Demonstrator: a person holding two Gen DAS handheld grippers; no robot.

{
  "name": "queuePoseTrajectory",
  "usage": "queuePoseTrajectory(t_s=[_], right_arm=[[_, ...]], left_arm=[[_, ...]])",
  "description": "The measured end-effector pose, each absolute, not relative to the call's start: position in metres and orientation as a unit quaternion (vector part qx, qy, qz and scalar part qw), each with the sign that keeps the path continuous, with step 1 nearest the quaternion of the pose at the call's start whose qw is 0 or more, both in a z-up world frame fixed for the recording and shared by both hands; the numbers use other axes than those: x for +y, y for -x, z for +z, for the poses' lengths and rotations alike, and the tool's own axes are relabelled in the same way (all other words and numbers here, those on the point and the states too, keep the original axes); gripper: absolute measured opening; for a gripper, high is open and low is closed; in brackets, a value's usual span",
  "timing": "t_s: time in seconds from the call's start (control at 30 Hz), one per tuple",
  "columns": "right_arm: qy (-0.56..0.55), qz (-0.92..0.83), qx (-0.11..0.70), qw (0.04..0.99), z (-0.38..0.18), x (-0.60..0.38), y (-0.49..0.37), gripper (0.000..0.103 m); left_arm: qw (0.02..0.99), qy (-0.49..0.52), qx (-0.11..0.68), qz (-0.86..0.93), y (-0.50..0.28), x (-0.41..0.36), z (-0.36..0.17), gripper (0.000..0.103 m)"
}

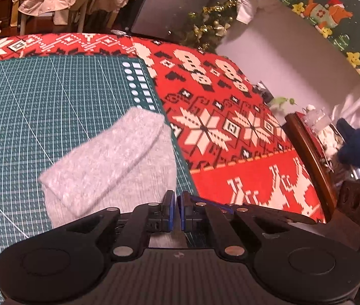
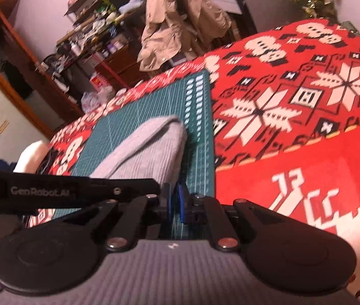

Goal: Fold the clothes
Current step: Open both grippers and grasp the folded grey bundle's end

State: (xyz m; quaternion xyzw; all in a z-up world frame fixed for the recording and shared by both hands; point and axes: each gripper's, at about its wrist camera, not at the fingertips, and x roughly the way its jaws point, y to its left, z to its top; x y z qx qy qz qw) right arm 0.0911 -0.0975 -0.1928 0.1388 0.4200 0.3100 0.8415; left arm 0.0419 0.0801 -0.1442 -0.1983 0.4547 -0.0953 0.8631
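Cloth grey, soft, light, limp, lying doubled on mat | hold: near edge, pinch both layers | left gripper nearly closed, empty | right gripper nearly closed, grip unclear

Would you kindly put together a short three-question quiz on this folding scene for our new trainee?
1. True or false: the grey garment lies on the green cutting mat.
2. What covers the table around the mat? A) a plain white sheet B) a red patterned cloth C) bare wood
3. Fill in: the jaws of the left gripper are nearly ____.

Key
1. True. In the right wrist view too, the garment sits on the mat.
2. B. It is red with white snowflake and reindeer figures.
3. Shut. Only a thin gap shows between the blue pads, and I cannot tell whether any cloth is pinched there.
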Motion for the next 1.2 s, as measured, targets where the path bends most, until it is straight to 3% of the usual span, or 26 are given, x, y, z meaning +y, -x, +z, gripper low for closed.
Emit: queuePoseTrajectory(t_s=[0.47,0.6,0.73,1.2], right_arm=[[-0.196,0.321,0.441,0.815,-0.181,-0.127,-0.052,0.01],[-0.263,0.321,0.443,0.795,-0.185,-0.131,-0.055,0.025],[-0.277,0.309,0.441,0.795,-0.192,-0.12,-0.062,0.031],[-0.273,0.269,0.439,0.812,-0.21,-0.096,-0.08,0.026]], left_arm=[[0.869,0.268,0.41,-0.072,0.016,0.12,-0.109,0.005],[0.866,0.31,0.391,-0.009,0.04,0.154,-0.115,0.029],[0.855,0.341,0.39,0.019,0.049,0.172,-0.127,0.03],[0.846,0.347,0.404,0.016,0.031,0.162,-0.156,0.033]])
